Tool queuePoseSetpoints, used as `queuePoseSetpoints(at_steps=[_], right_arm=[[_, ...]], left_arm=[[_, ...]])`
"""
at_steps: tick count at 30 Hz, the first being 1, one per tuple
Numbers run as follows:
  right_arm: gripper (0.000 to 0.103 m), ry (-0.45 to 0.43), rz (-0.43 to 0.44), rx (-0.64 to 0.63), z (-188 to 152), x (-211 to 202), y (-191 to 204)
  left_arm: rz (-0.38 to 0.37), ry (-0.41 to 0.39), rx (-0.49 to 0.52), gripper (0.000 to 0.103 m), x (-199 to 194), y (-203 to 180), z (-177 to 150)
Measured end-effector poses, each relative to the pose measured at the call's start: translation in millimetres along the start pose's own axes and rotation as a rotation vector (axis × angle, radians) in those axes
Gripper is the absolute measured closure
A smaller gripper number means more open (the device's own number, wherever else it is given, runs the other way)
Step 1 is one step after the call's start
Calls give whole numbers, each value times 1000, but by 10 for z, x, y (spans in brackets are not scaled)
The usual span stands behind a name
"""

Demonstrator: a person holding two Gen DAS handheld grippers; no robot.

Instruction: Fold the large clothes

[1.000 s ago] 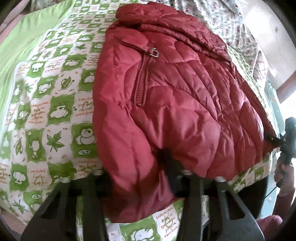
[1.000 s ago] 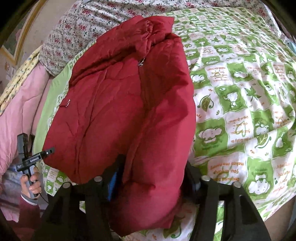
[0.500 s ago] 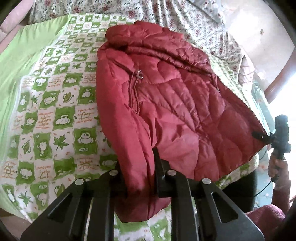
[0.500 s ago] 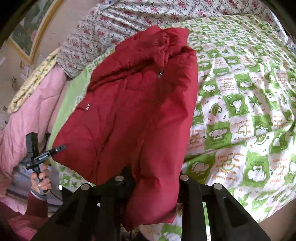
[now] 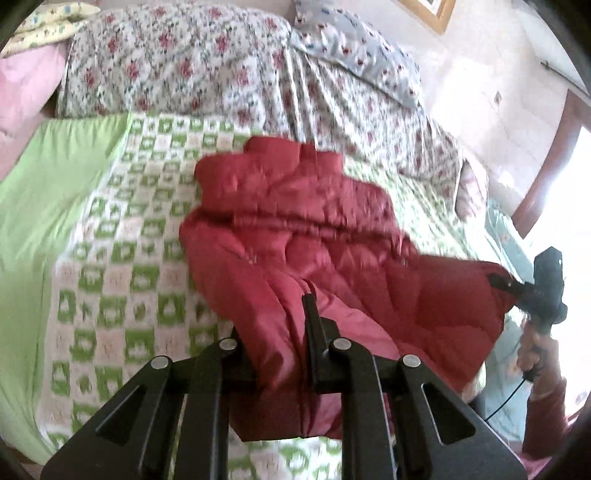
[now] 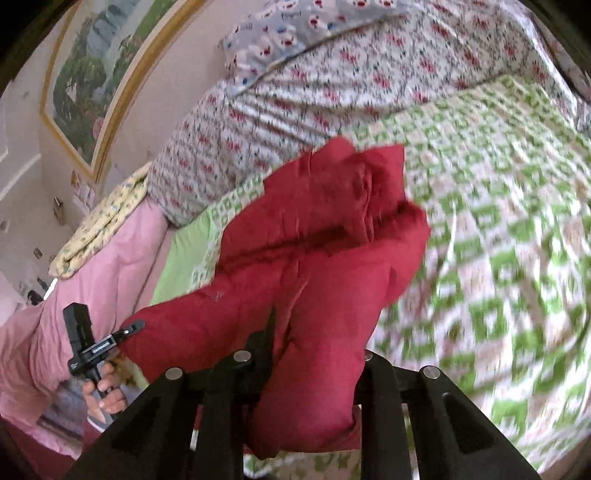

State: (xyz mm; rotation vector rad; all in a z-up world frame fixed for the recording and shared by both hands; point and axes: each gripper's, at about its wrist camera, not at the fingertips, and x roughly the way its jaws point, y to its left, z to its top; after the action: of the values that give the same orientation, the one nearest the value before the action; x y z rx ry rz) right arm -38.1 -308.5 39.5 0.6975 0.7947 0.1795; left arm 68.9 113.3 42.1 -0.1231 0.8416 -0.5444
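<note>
the left finger of the left gripper is buried under a fold of the red jacket, and the right finger of the right gripper is likewise covered. the pictures printed on the green checked bedspread are smeared by motion blur and cannot be made out. the framed picture is cut off by the edge of the right wrist view.

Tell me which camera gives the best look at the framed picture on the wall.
The right wrist view. There the framed picture fills the upper left corner, showing its gold frame and a green landscape scene. The left wrist view catches only a corner of a wooden frame at the top edge, with no image visible.
</note>
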Motion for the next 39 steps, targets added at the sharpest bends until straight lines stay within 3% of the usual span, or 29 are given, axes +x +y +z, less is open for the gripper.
queuePoseSetpoints(at_steps=[8, 14, 28, 39], right_arm=[[83, -106, 6, 31, 586, 212, -23], [83, -146, -11, 42, 993, 450, -58], [81, -168, -55, 159, 1681, 1182, -445], [76, -141, -144, 224, 2071, 2022, -862]], left_arm=[[28, -79, -62, 88, 203, 87, 640], [48, -92, -83, 88, 429, 130, 1023], [107, -47, -155, 88, 1262, 362, 1769], [148, 16, -272, 88, 2251, 783, 2124]])
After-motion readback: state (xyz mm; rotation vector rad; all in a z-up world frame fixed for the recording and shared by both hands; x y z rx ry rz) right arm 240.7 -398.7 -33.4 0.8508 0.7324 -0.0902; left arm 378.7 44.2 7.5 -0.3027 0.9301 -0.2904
